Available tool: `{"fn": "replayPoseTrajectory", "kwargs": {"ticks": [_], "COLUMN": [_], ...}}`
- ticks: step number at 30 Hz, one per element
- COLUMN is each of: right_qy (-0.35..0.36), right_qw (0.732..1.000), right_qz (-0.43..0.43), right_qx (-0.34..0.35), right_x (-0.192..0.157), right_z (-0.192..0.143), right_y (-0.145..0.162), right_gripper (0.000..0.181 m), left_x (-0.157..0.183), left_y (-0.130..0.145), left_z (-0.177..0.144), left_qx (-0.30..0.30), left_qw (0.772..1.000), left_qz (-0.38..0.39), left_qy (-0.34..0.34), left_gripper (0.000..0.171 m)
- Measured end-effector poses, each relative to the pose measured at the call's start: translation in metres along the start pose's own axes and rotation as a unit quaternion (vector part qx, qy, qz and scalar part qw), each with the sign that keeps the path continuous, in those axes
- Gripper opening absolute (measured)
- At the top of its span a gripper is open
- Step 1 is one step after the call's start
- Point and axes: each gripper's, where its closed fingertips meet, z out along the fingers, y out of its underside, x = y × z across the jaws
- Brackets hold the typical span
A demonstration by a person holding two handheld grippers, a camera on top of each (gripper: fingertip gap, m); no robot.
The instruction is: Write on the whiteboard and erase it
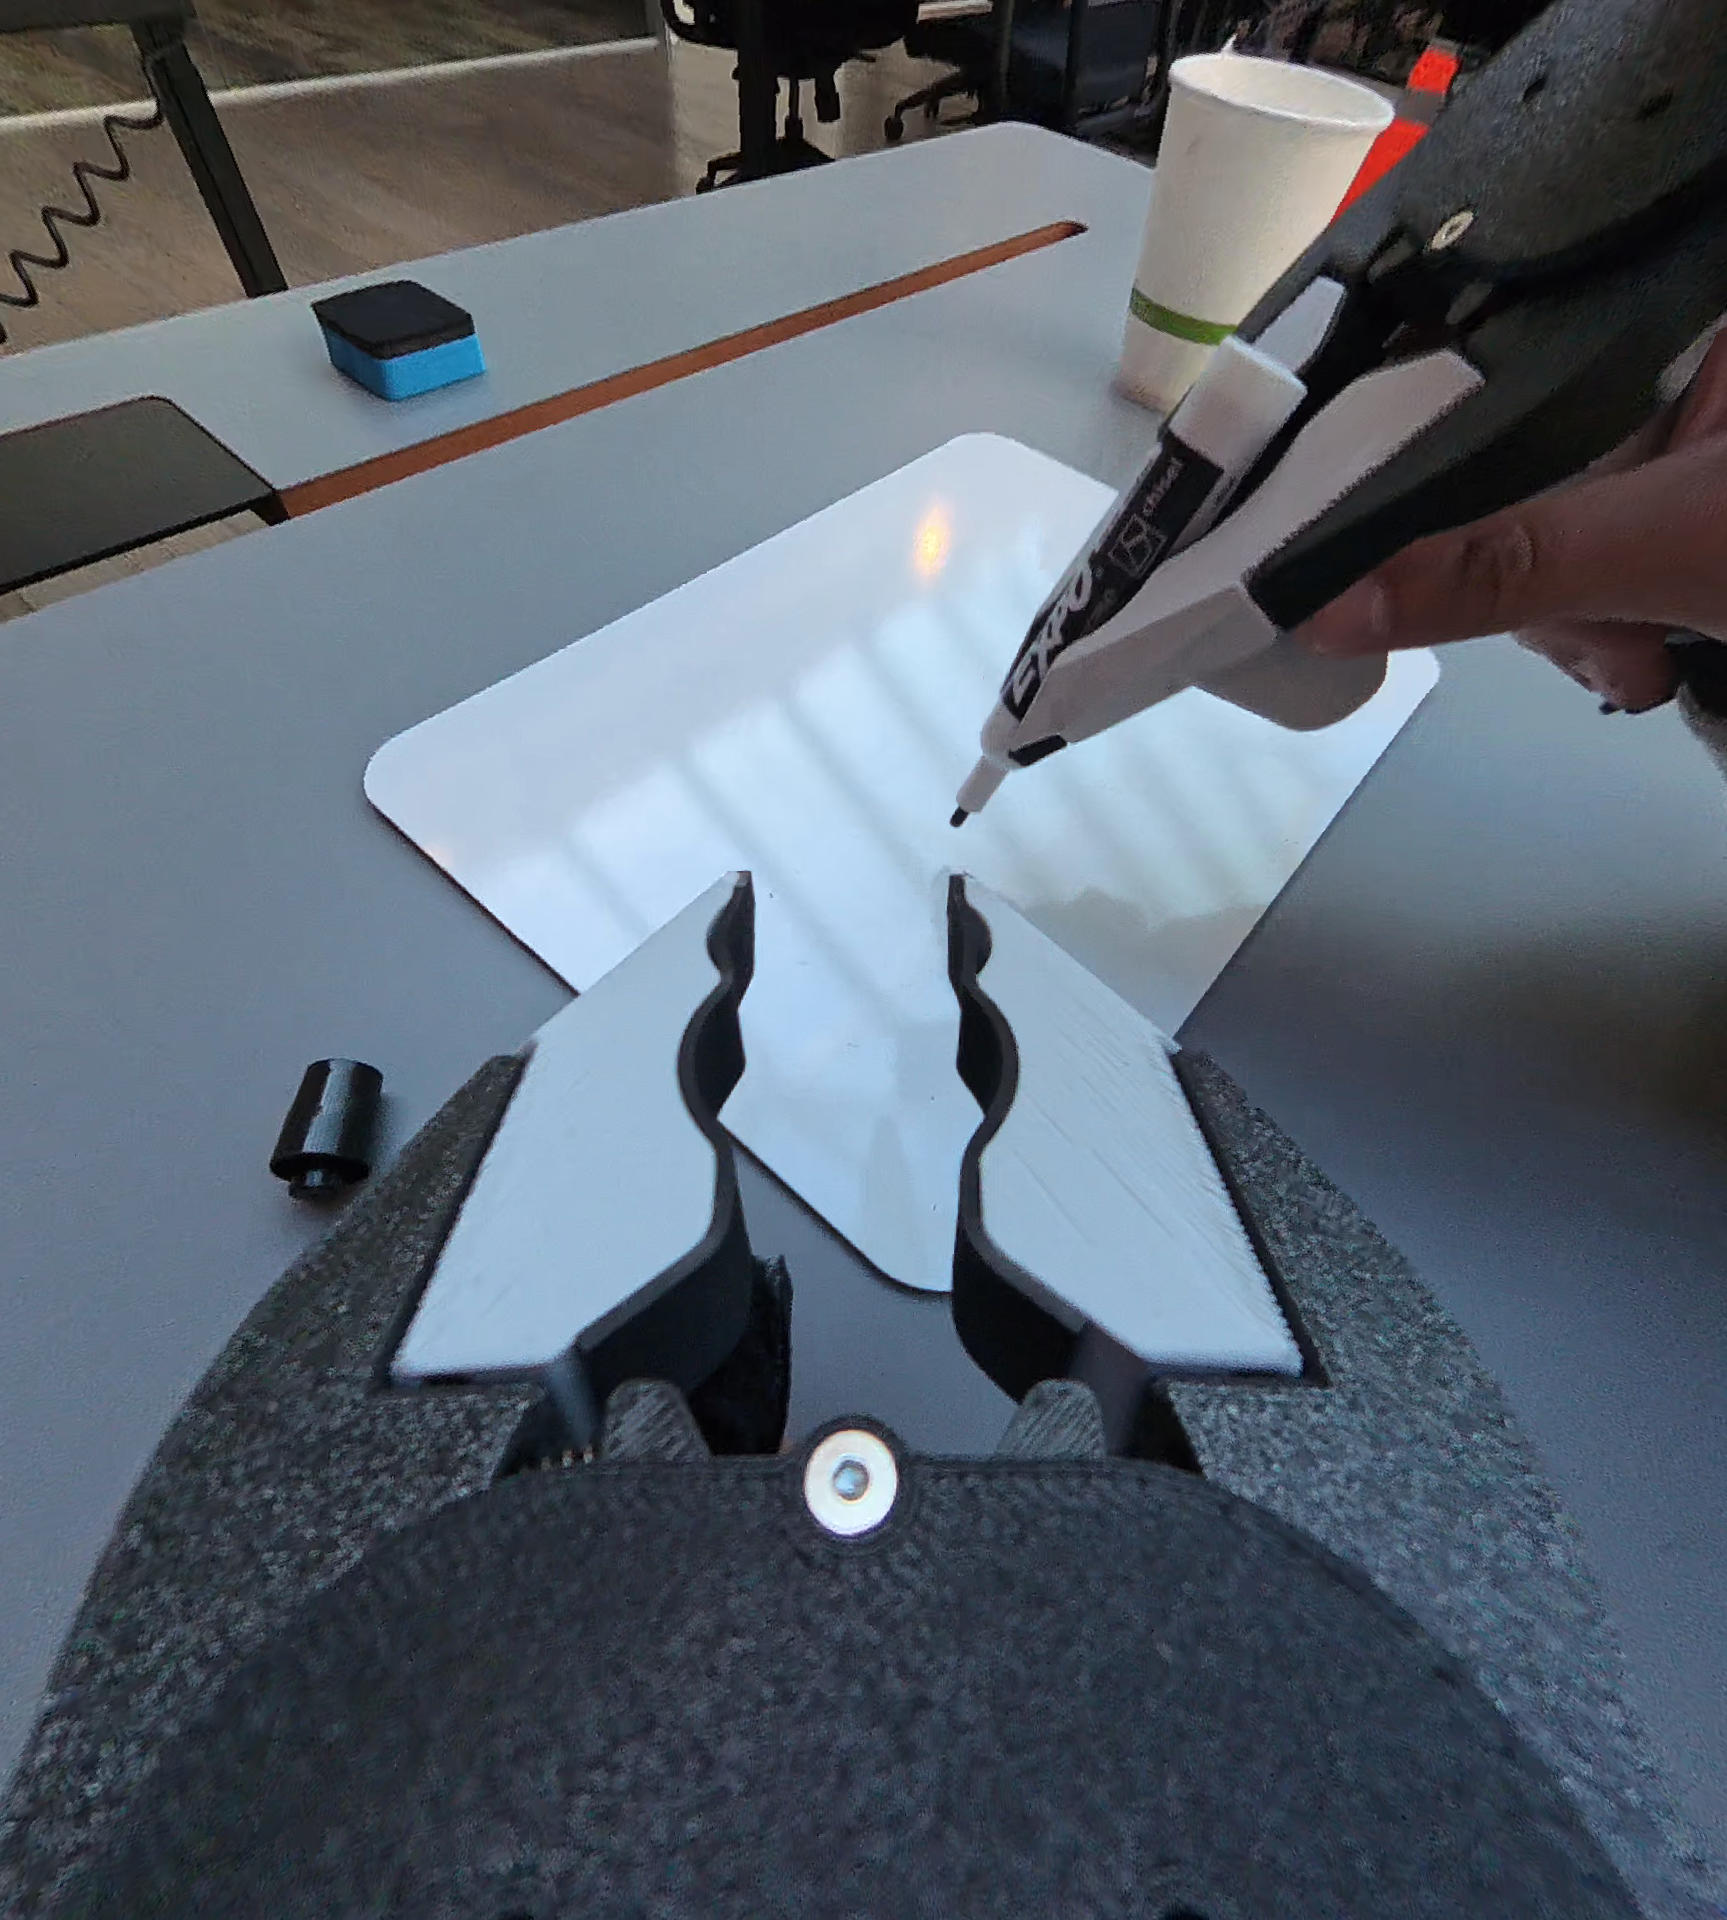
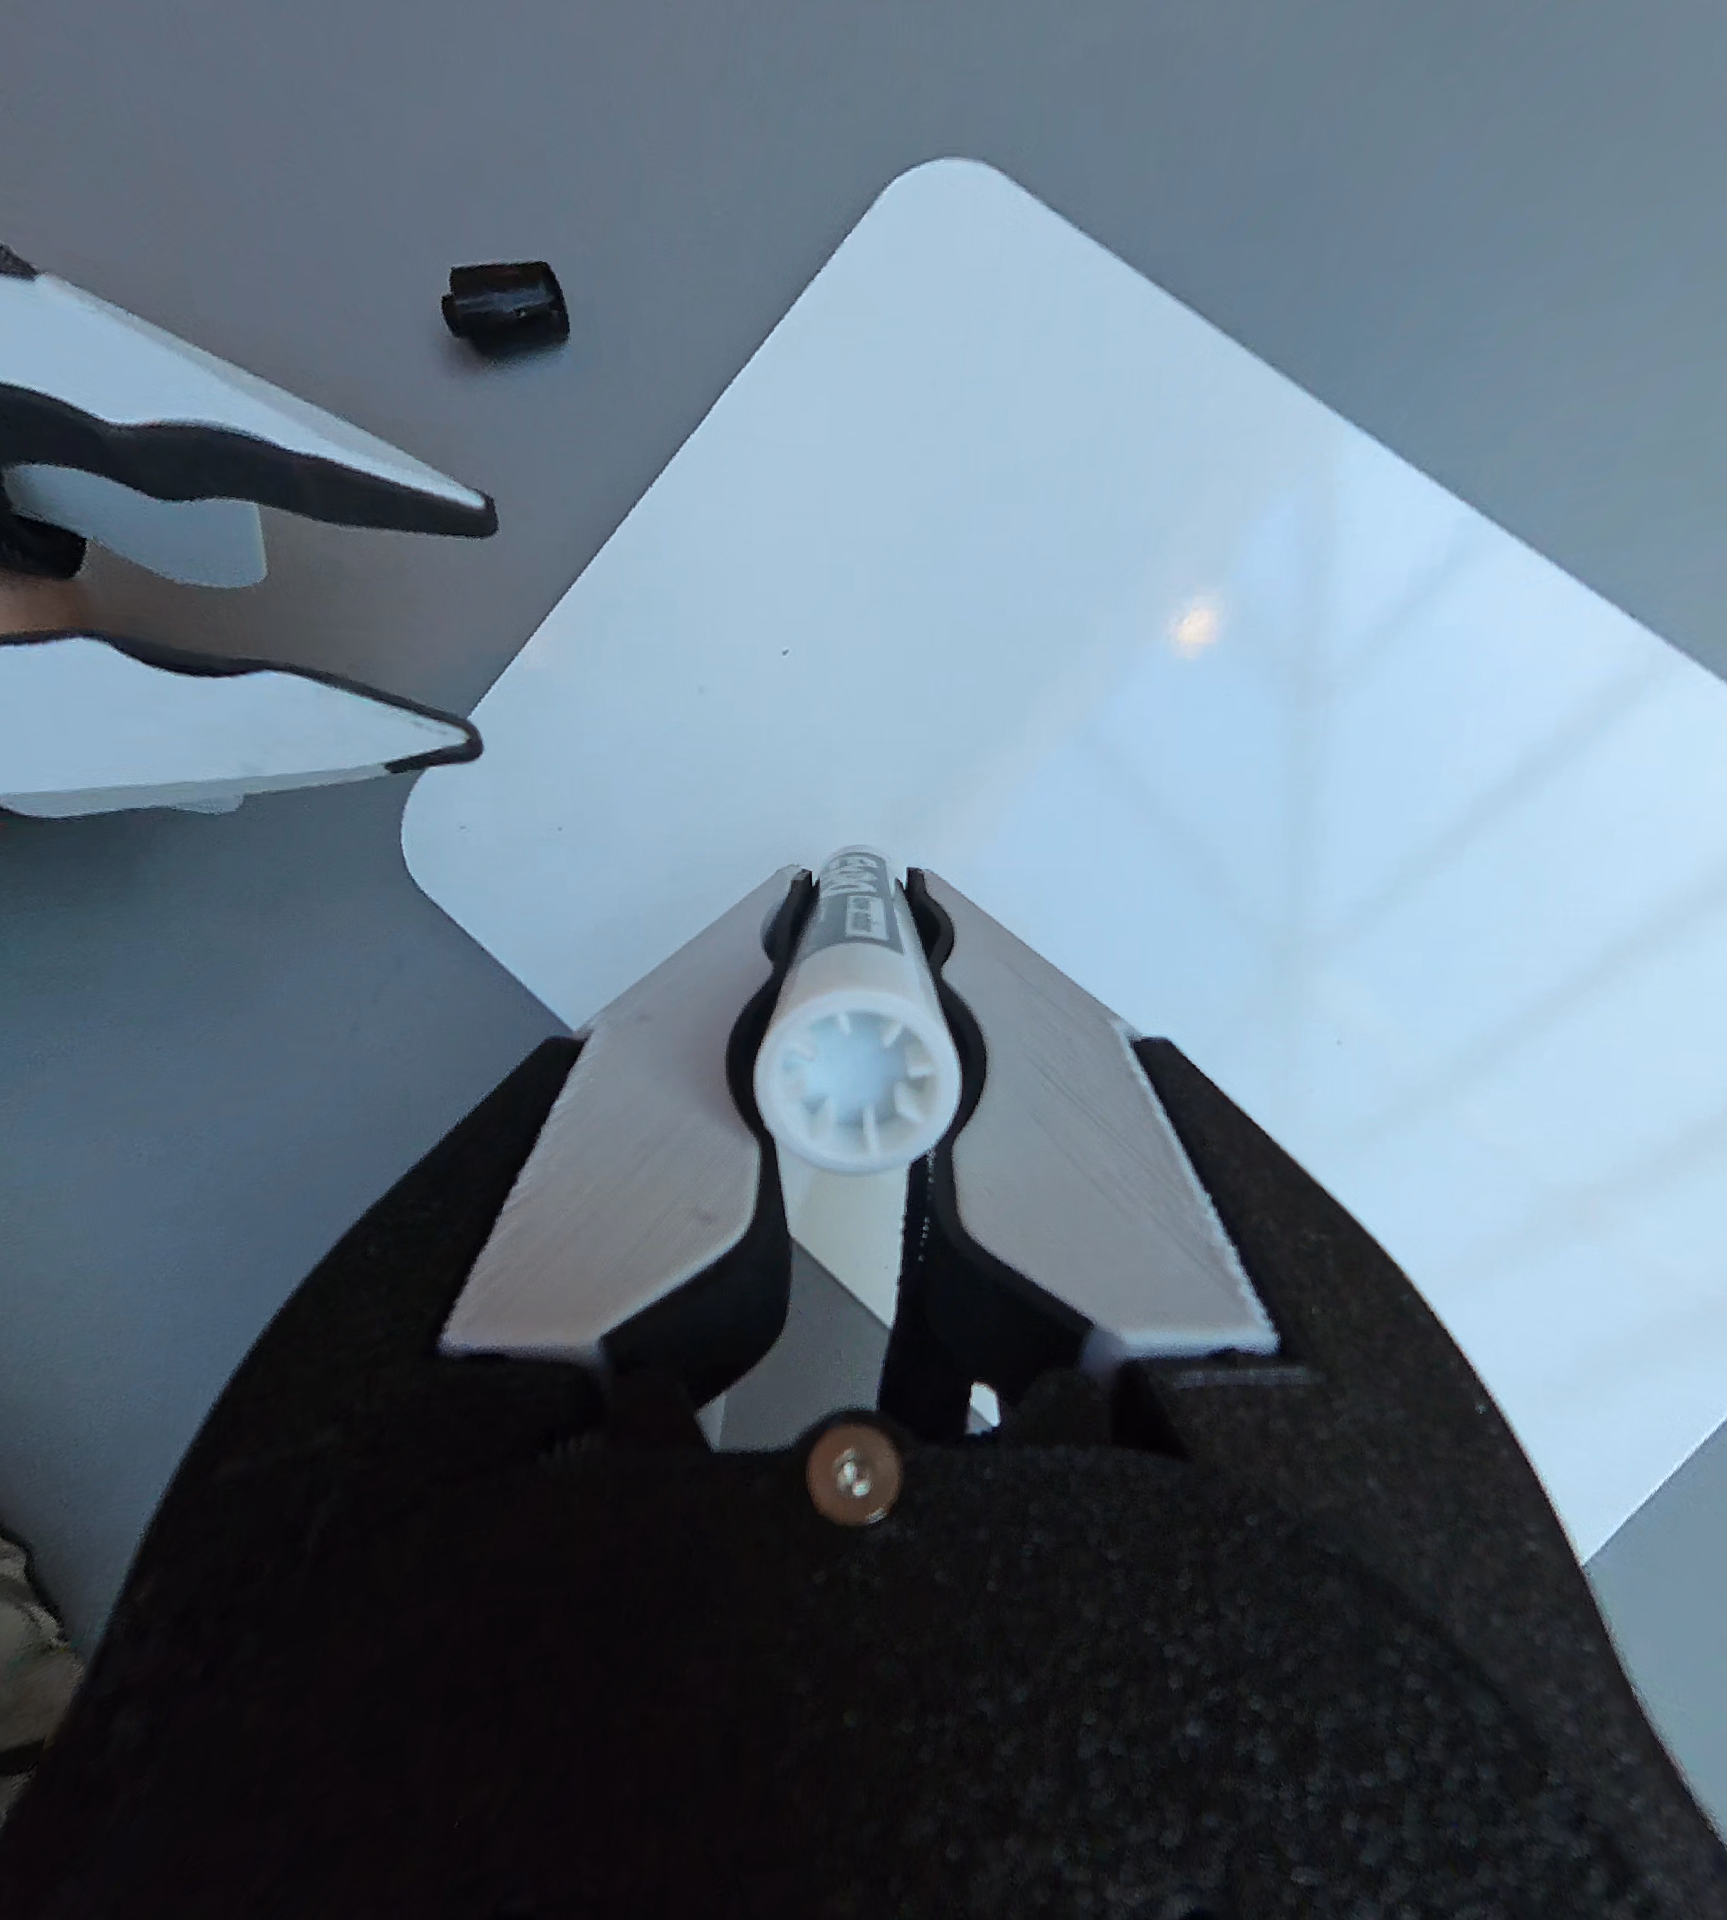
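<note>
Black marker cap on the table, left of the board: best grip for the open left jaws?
Likely across the cap's wide barrel, coming from above. It lies on its side on the grey table, narrow stub toward the camera, clear of the whiteboard. The left gripper is open, empty.

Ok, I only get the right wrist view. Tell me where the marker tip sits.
Observer: The marker tip hangs just above the whiteboard, apparently not touching.
Operator: Report what stands behind the board.
Observer: A white paper cup, on the table past the board's far corner.
Operator: Find me an eraser.
Observer: A blue and black eraser lies beyond the table's slot, well clear of the board.
</note>
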Motion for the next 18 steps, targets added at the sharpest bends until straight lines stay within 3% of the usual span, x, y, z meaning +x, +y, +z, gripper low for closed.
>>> {"fn": "replayPoseTrajectory", "kwargs": {"ticks": [5,18], "right_qy": [0.003,0.017], "right_qw": [1.0,1.0], "right_qz": [-0.002,-0.009], "right_qx": [0.001,0.003], "right_x": [-0.013,-0.012], "right_z": [-0.005,-0.002], "right_y": [0.014,0.015], "right_gripper": [0.018,0.018], "left_x": [0.008,0.01], "left_y": [0.009,0.014], "left_z": [0.003,0.004], "left_qx": [-0.022,-0.039], "left_qw": [1.0,0.999], "left_qz": [0.017,0.021], "left_qy": [0.007,0.003], "left_gripper": [0.037,0.037]}}
